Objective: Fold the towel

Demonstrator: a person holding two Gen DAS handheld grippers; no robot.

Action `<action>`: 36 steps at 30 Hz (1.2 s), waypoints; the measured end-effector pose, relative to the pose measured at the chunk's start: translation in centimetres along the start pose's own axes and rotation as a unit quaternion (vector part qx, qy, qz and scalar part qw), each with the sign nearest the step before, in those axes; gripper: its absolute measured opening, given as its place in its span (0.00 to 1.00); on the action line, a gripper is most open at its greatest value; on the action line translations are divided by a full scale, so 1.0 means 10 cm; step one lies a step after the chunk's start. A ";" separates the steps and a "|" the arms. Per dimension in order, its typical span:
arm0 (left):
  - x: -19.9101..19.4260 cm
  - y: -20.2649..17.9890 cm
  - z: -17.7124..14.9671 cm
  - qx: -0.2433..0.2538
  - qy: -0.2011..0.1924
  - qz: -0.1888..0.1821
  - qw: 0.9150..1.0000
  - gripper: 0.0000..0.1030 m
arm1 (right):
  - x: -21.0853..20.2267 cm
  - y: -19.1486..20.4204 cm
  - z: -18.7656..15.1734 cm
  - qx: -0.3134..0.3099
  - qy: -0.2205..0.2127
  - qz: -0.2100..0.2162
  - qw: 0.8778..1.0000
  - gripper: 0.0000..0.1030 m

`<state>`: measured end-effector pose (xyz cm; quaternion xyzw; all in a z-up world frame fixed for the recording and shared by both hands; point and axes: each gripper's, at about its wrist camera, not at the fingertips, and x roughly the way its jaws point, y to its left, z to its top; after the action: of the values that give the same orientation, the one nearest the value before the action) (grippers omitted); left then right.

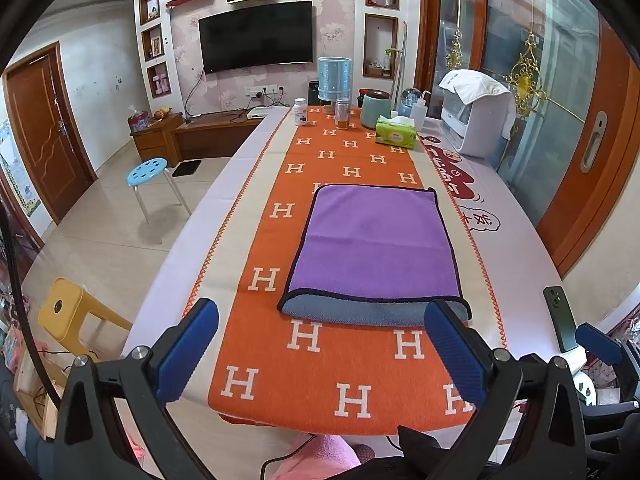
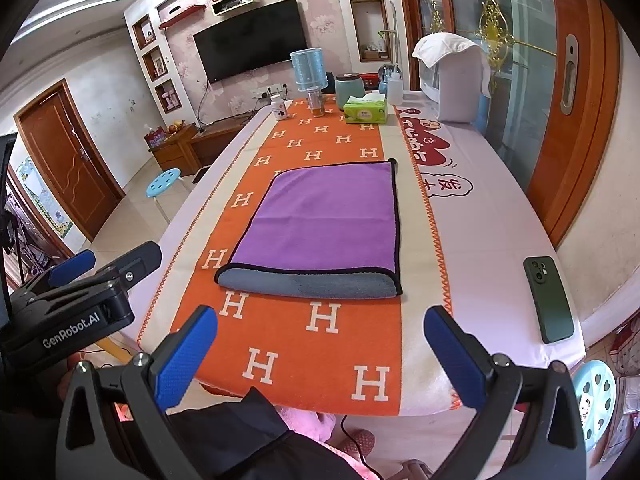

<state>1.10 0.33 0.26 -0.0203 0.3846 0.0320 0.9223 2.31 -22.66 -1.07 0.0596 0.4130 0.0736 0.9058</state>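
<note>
A purple towel (image 1: 372, 244) with black edging lies folded flat on the orange H-patterned runner (image 1: 320, 376); its grey underside shows along the near fold. It also shows in the right wrist view (image 2: 324, 216). My left gripper (image 1: 320, 344) is open and empty, held above the table's near edge, short of the towel. My right gripper (image 2: 320, 348) is open and empty, also near the front edge, apart from the towel. The left gripper's body (image 2: 80, 300) shows at the left of the right wrist view.
A dark green phone (image 2: 548, 300) lies at the table's right front. At the far end stand a tissue box (image 2: 366, 111), jars, bottles and a white appliance (image 2: 452, 80). A blue stool (image 1: 148, 172) and a yellow stool (image 1: 68, 312) stand left of the table.
</note>
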 end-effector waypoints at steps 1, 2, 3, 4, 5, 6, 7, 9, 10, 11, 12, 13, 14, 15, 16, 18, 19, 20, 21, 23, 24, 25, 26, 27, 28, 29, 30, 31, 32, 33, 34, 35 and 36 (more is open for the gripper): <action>-0.01 -0.01 -0.01 0.000 0.000 0.000 1.000 0.99 | 0.00 0.00 0.00 0.000 0.000 0.000 1.000 1.00; -0.01 0.00 0.00 0.001 0.000 0.000 1.000 0.99 | 0.00 -0.01 0.00 0.002 0.002 0.000 1.000 1.00; -0.01 -0.01 -0.01 0.000 0.000 0.001 1.000 0.99 | 0.00 -0.04 -0.01 0.003 0.002 0.000 1.000 1.00; -0.01 -0.01 -0.02 0.000 0.000 0.000 1.000 0.99 | 0.01 -0.07 -0.01 0.004 0.003 -0.001 1.000 1.00; -0.01 0.00 -0.02 0.000 0.000 0.002 1.000 0.99 | 0.01 -0.08 -0.01 0.005 0.003 -0.001 1.000 1.00; 0.00 -0.01 -0.03 0.000 0.000 0.002 1.000 0.99 | 0.01 -0.10 -0.01 0.005 0.003 -0.002 1.000 1.00; -0.01 0.00 -0.03 0.000 0.000 0.001 1.000 0.99 | 0.04 -0.09 -0.01 0.005 0.005 -0.004 1.000 1.00; 0.01 -0.05 -0.02 0.003 0.001 -0.001 1.000 0.99 | 0.04 -0.10 -0.02 0.007 0.007 -0.007 1.000 1.00; 0.01 -0.05 -0.02 0.004 0.001 -0.001 1.000 0.99 | 0.05 -0.09 -0.02 0.007 0.007 -0.007 1.000 1.00; 0.01 -0.05 -0.02 0.006 -0.001 -0.002 1.000 0.99 | 0.05 -0.10 -0.02 0.008 0.007 -0.007 1.000 1.00; 0.00 -0.13 -0.03 0.008 -0.001 -0.001 1.000 0.99 | 0.04 -0.09 -0.02 0.008 0.008 -0.008 1.000 1.00; 0.00 -0.15 -0.03 0.009 -0.002 0.000 1.000 0.99 | 0.04 -0.09 -0.02 0.009 0.009 -0.009 1.000 1.00; 0.00 -0.16 -0.03 0.010 -0.001 -0.001 1.000 0.99 | 0.05 -0.09 -0.02 0.009 0.009 -0.009 1.000 1.00; 0.00 -0.16 -0.03 0.010 -0.001 -0.001 1.000 0.99 | 0.05 -0.09 -0.02 0.009 0.009 -0.009 1.000 1.00; 0.00 -0.16 -0.04 0.010 0.000 0.000 1.000 0.99 | 0.05 -0.10 -0.02 0.008 0.009 -0.008 1.000 1.00; 0.01 -0.16 -0.04 0.010 -0.001 -0.002 1.000 0.99 | 0.05 -0.10 -0.02 0.008 0.009 -0.009 1.000 1.00; 0.01 -0.17 -0.04 0.010 -0.001 -0.001 1.000 0.99 | 0.05 -0.10 -0.02 0.008 0.010 -0.009 1.000 1.00; 0.01 -0.17 -0.04 0.011 -0.001 -0.002 1.000 0.99 | 0.05 -0.10 -0.02 0.009 0.010 -0.009 1.000 1.00; 0.00 -0.17 -0.04 0.011 -0.001 -0.003 1.000 0.99 | 0.05 -0.11 -0.02 0.009 0.010 -0.009 1.000 1.00; 0.01 -0.18 -0.05 0.013 -0.001 -0.003 1.000 0.99 | 0.05 -0.11 -0.03 0.010 0.010 -0.009 1.000 1.00; 0.01 -0.18 -0.05 0.012 -0.001 -0.003 1.000 0.99 | 0.05 -0.11 -0.03 0.011 0.011 -0.009 1.000 1.00; 0.01 -0.18 -0.04 0.012 -0.001 -0.004 1.000 0.99 | 0.05 -0.12 -0.04 0.012 0.011 -0.009 1.000 1.00; 0.01 -0.18 -0.05 0.013 -0.001 -0.004 1.000 0.99 | 0.06 -0.11 -0.04 0.013 0.012 -0.010 1.000 1.00; 0.01 -0.18 -0.04 0.012 -0.001 -0.003 1.000 0.99 | 0.06 -0.11 -0.04 0.014 0.013 -0.010 1.000 1.00; 0.02 -0.18 -0.04 0.013 0.000 -0.003 1.000 0.99 | 0.06 -0.10 -0.04 0.014 0.013 -0.011 1.000 1.00; 0.03 -0.19 -0.05 0.013 0.000 -0.004 1.000 0.99 | 0.06 -0.10 -0.04 0.014 0.013 -0.011 1.000 1.00; 0.02 -0.19 -0.04 0.013 0.000 -0.004 1.000 0.99 | 0.06 -0.10 -0.03 0.014 0.013 -0.011 1.000 1.00; 0.02 -0.19 -0.04 0.013 -0.001 -0.003 1.000 0.99 | 0.06 -0.11 -0.03 0.013 0.013 -0.011 1.000 1.00; 0.02 -0.19 -0.05 0.014 -0.001 -0.004 1.000 0.99 | 0.06 -0.10 -0.04 0.013 0.013 -0.011 1.000 1.00; 0.03 -0.20 -0.04 0.014 -0.001 -0.004 1.000 0.99 | 0.06 -0.11 -0.03 0.013 0.014 -0.011 1.000 1.00; 0.03 -0.20 -0.05 0.015 -0.002 -0.005 1.000 0.99 | 0.06 -0.10 -0.03 0.013 0.014 -0.012 1.000 1.00; 0.03 -0.20 -0.04 0.014 -0.002 -0.005 1.000 0.99 | 0.06 -0.10 -0.03 0.013 0.014 -0.011 1.000 1.00; 0.03 -0.20 -0.05 0.014 -0.002 -0.005 1.000 0.99 | 0.06 -0.10 -0.03 0.013 0.014 -0.012 1.000 1.00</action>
<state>1.15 -1.65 -0.29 -0.0091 0.3832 0.0221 0.9233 2.56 -23.53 -1.87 0.0653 0.4270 0.0585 0.9000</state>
